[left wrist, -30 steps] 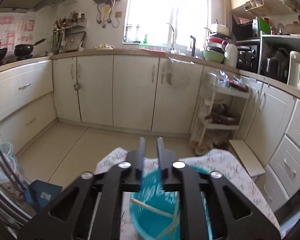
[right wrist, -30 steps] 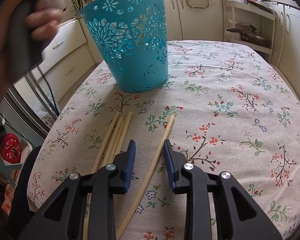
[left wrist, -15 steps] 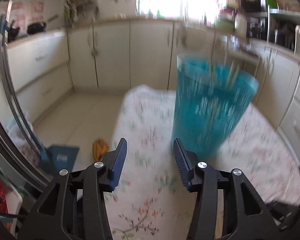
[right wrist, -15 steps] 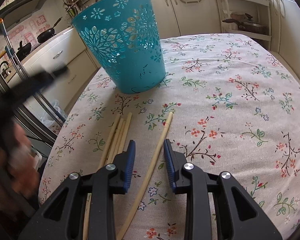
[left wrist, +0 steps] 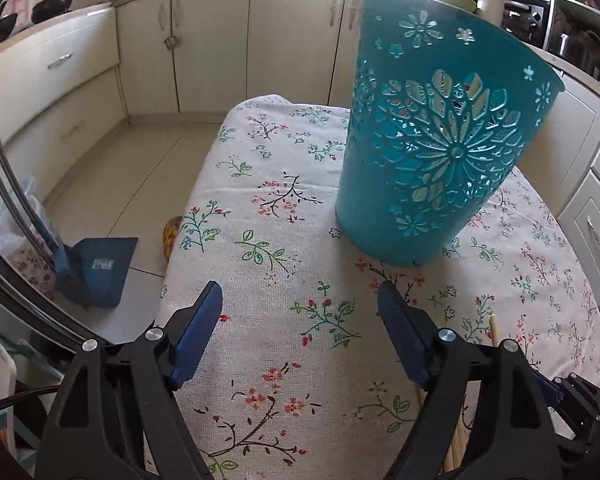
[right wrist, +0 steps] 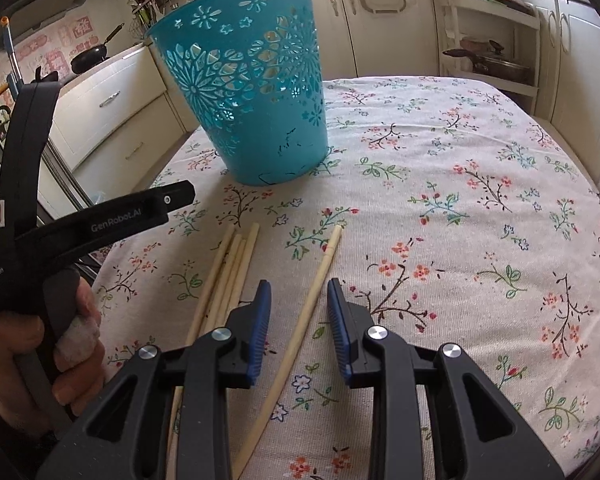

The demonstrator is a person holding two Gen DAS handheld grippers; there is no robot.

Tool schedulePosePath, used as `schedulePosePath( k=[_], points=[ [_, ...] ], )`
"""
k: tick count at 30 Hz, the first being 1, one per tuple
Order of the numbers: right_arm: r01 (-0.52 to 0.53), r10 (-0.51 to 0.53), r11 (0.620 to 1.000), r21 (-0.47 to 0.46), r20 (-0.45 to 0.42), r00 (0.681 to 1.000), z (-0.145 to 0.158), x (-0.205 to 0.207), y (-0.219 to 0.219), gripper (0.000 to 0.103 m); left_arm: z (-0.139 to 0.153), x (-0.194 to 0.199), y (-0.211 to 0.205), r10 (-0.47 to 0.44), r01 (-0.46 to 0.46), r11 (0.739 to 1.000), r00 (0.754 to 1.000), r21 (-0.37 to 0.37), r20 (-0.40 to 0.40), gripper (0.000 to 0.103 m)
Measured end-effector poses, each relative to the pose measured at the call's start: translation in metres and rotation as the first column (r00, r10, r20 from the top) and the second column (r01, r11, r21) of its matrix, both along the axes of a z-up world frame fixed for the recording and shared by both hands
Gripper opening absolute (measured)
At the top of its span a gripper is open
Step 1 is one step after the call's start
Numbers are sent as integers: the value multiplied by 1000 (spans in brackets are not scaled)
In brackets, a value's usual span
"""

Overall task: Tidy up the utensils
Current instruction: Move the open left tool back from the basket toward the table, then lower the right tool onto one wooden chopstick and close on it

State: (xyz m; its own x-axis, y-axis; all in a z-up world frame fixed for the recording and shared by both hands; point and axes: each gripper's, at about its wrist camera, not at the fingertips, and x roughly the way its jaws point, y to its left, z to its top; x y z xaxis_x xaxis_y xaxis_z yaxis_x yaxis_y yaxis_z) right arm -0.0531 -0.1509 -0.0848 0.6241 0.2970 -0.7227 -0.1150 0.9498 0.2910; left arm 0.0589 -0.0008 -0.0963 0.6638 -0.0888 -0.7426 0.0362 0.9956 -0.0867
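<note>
A teal basket is showing cut-out flower patterns. The bench cloth is carrying pink and green floral sprigs on cream. Pale, seemingly wooden chopsticks are lying beside blue-padded black fingers.

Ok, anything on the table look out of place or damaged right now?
Nothing damaged or spilled. The teal basket stands upright on the tablecloth. Several chopsticks still lie loose in a bunch, with a single chopstick lying apart between the right gripper's jaws.

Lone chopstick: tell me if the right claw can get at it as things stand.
Probably yes. The lone chopstick lies bare on the cloth, running between the right claw's open pads, with nothing over it.
</note>
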Motion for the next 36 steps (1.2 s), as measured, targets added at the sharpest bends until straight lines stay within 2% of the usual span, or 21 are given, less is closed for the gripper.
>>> schedulePosePath(
  k=[2,4,7,13,16,17,18,22,28,32,36],
  points=[
    [-19,20,999,-41,4,1000,1,-1,4,29,-1,1,1,5,-5,1000,1000,-9,-5,78],
    [-59,58,995,-85,-4,998,2,-3,9,24,-1,2,1,8,-8,1000,1000,-15,-9,78],
    [-133,131,986,-98,-32,991,5,-7,12,20,-1,2,2,13,-13,1000,1000,-24,-11,78],
    [-50,47,996,-70,-39,998,2,1,3,19,0,2,1,13,-13,1000,1000,-25,-14,79],
    [-51,48,994,-97,-30,998,2,7,8,19,-1,3,2,15,-15,1000,1000,-27,-18,79],
    [-67,64,992,-106,-33,997,3,8,9,16,-1,3,2,15,-16,999,1000,-29,-19,79],
    [-115,111,988,-103,-44,993,3,8,10,9,-1,3,2,16,-17,999,1000,-32,-18,79],
    [-247,241,958,-148,-61,969,6,1,14,8,-2,3,5,19,-19,999,1000,-43,-16,79],
    [-157,151,979,-133,-48,987,2,2,6,10,-2,3,2,9,-10,999,1000,-34,-18,79],
    [-147,144,972,-182,-28,989,2,-2,15,12,-2,3,4,17,-18,999,1000,-41,-20,79],
    [-149,147,974,-170,-25,989,2,-3,13,12,-2,3,4,15,-16,999,1000,-40,-21,80]
  ],
)
